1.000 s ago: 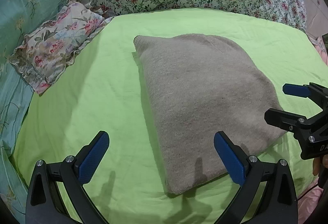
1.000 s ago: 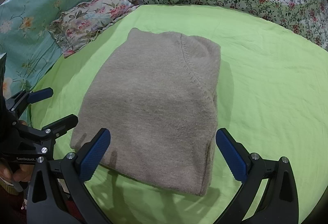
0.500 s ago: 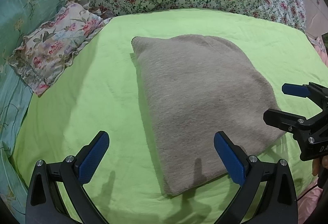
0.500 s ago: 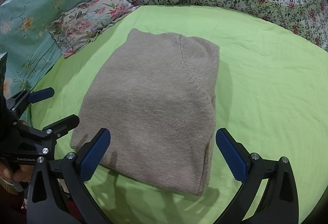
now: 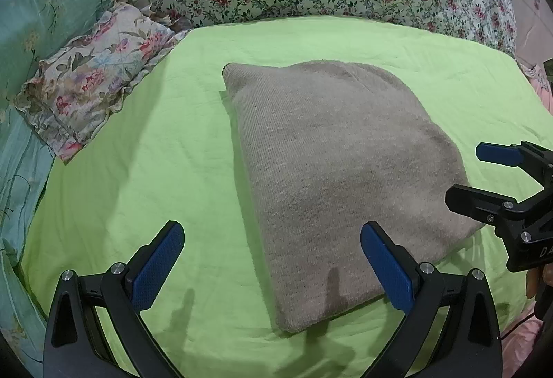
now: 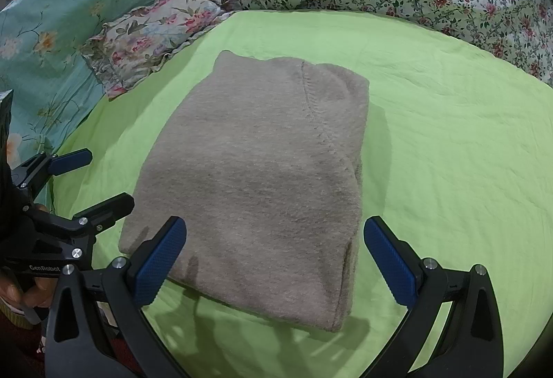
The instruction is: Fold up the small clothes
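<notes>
lying folded on the green bed sheet [image 5: 145, 170], the grey sweater [image 5: 331, 170] sits before you; your left tongs [image 5: 273, 260] and right tongs [image 6: 276, 253] gape wide, holding nothing

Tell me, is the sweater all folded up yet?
Looks nearly finished. Done: the grey knit sweater lies in a compact folded block on the green sheet, layers stacked at its right edge. In hand: nothing; the left gripper and right gripper both hover open near its front edge, holding no cloth. Left: probably just a tidy-up, or one more fold if it should be smaller.
</notes>
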The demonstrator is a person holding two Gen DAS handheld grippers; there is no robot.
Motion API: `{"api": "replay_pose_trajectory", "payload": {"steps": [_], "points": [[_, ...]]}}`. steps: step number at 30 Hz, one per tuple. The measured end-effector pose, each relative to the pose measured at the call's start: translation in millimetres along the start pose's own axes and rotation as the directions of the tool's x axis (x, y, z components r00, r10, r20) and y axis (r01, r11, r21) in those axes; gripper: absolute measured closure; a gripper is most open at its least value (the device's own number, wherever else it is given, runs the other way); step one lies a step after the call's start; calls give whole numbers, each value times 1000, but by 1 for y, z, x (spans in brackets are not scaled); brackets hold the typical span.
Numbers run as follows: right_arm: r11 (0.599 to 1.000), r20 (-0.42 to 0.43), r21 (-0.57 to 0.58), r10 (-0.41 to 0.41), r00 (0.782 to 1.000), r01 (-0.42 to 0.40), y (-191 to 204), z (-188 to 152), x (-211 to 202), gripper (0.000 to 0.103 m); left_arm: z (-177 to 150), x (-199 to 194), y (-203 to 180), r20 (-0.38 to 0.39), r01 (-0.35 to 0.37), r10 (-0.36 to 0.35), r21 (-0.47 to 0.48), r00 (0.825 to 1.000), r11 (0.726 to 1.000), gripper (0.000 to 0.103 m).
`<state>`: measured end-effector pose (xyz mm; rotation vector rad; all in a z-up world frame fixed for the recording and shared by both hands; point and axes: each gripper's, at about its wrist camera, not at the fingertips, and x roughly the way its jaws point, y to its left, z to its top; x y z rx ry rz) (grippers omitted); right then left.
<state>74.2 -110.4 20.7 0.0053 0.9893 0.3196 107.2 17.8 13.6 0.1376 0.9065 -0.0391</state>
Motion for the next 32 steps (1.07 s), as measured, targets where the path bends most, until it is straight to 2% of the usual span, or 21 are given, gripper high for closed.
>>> {"api": "replay_pose_trajectory", "payload": {"steps": [17,32], "points": [[999,-3,40,2,1000,-1,-17,9,11,1,5,13,4,-18,15,-15,-19,1000,1000,1],[997,-2,68,28,1000,-27,-18,15,21,1,11,22,13,-30,-3,1,-47,1000,999,1]]}}
